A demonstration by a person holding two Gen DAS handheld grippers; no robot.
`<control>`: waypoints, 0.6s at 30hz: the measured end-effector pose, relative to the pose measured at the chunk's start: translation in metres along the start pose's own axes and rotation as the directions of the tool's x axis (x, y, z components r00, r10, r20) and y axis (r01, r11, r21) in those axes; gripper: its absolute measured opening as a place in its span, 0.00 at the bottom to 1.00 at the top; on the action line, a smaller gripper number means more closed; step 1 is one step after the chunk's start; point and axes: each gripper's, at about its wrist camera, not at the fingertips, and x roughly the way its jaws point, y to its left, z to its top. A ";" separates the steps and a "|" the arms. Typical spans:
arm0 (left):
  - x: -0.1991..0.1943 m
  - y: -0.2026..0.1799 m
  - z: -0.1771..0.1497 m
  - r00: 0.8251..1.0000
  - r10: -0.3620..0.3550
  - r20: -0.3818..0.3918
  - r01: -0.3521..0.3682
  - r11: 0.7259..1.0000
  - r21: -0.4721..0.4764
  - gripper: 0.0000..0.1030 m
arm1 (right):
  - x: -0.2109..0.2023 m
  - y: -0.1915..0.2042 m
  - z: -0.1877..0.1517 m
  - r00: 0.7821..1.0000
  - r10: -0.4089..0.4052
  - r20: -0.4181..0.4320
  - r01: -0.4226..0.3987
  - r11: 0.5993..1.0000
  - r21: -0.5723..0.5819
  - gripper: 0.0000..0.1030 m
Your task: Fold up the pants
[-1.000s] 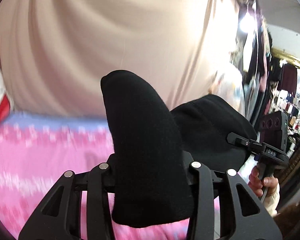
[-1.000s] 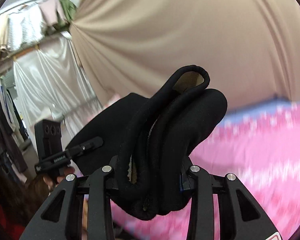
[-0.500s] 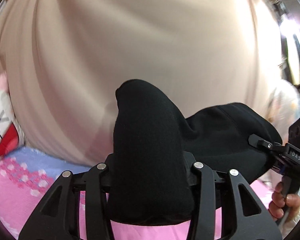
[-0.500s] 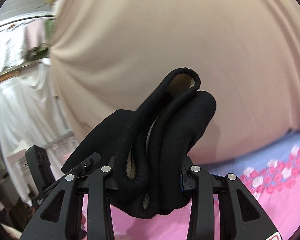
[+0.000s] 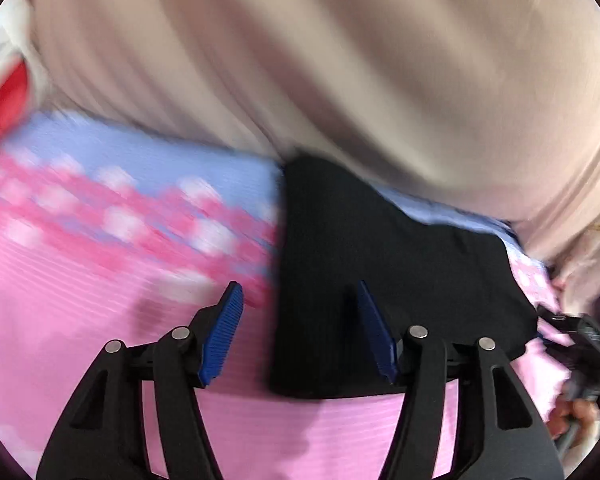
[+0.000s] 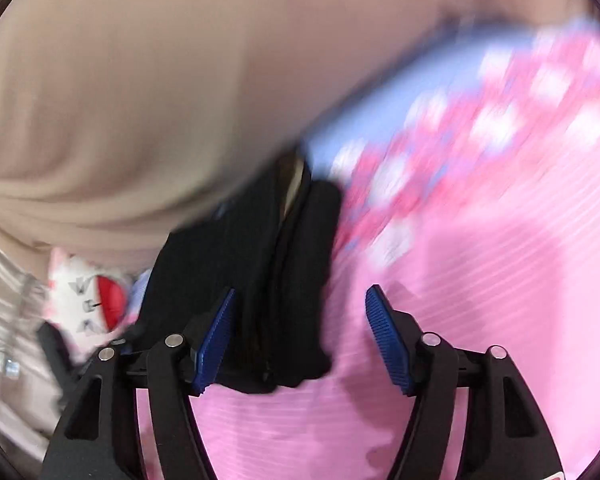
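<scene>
In the left wrist view, our left gripper (image 5: 300,332) now stands with its blue pads (image 5: 222,336) parted. Half a second ago those pads were clamped hard on a thick fold of the black pants (image 5: 380,252); the jaws have just been opening, and the cloth now lies flat on the pink sheet (image 5: 80,300). Its left edge runs up between the jaws, nearer the right pad, but neither pad presses on it. The beige curtain (image 5: 340,60) fills the view behind, and the picture is blurred.

In the right wrist view, our right gripper (image 6: 304,340) shows the same change. Its jaws have just been opening as well, and the bunched waist end of the pants (image 6: 268,280) that stood upright in the grip a second ago now lies down on the sheet (image 6: 480,280), close against the left pad (image 6: 216,336) and well clear of the right one. We cannot tell whether it touches the left pad.

We judge that this fold has been laid down and let go. The bundle looks compact, so little folding may remain.
</scene>
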 end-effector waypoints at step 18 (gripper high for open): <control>0.150 -0.027 0.051 0.980 0.112 -0.167 -0.119 0.992 -0.037 0.79 | 0.137 0.020 0.055 0.998 0.007 -0.069 -0.011 0.998 -0.063 0.00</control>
